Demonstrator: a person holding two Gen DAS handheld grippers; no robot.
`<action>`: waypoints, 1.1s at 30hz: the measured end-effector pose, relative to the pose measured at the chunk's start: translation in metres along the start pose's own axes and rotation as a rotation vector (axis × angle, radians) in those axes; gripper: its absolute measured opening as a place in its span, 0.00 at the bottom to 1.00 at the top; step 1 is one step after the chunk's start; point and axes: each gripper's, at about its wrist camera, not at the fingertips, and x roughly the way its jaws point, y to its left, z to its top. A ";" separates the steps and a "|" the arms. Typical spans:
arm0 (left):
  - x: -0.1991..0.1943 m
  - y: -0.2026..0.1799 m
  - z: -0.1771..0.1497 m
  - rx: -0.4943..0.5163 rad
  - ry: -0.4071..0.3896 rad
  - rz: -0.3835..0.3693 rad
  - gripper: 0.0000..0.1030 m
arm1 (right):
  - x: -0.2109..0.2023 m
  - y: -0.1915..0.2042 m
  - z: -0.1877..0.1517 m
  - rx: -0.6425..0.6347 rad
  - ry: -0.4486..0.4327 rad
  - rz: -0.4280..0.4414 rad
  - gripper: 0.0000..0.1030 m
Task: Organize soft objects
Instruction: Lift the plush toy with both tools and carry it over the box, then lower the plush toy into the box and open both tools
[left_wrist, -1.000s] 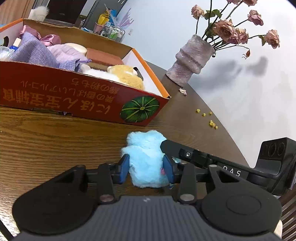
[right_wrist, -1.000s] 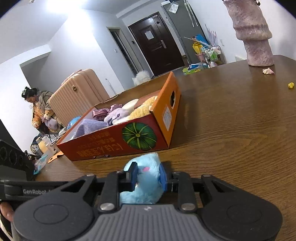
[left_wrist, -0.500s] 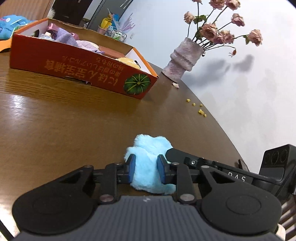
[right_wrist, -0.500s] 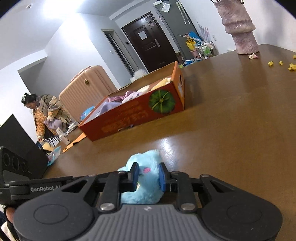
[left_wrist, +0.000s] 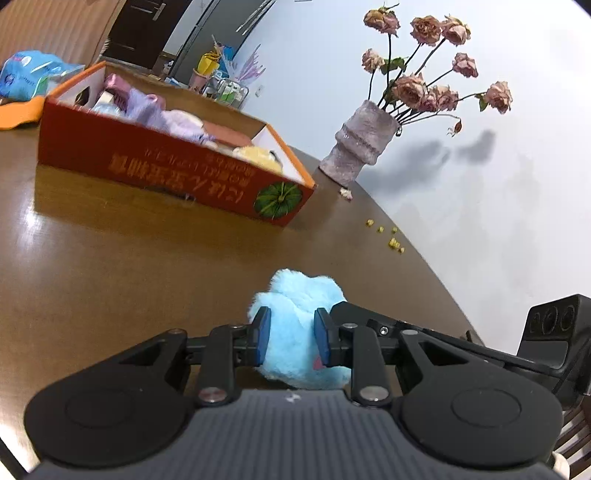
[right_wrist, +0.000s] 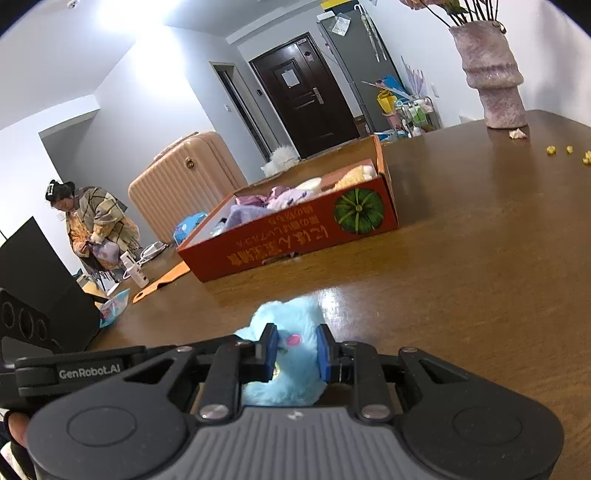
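plush pinched by both grippers, left and right, jaws narrow, above table. step: carry (judged). next: over box, release.

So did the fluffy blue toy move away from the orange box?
Yes. The fluffy blue toy, pinched by both grippers, has been pulled back from the orange box, which now looks smaller and farther off across the table.

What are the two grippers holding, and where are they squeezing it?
Both hold one fluffy blue plush toy. The left gripper pinches its furry side; the right gripper pinches the part with the pink spot.
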 end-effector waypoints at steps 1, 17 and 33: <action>0.001 -0.002 0.009 0.016 -0.013 0.000 0.25 | 0.001 0.002 0.008 -0.013 -0.010 0.005 0.21; 0.114 0.050 0.199 0.015 -0.029 0.064 0.24 | 0.161 -0.013 0.206 -0.123 -0.031 0.006 0.20; 0.175 0.085 0.201 0.069 0.055 0.146 0.16 | 0.267 -0.023 0.193 -0.246 0.178 -0.100 0.04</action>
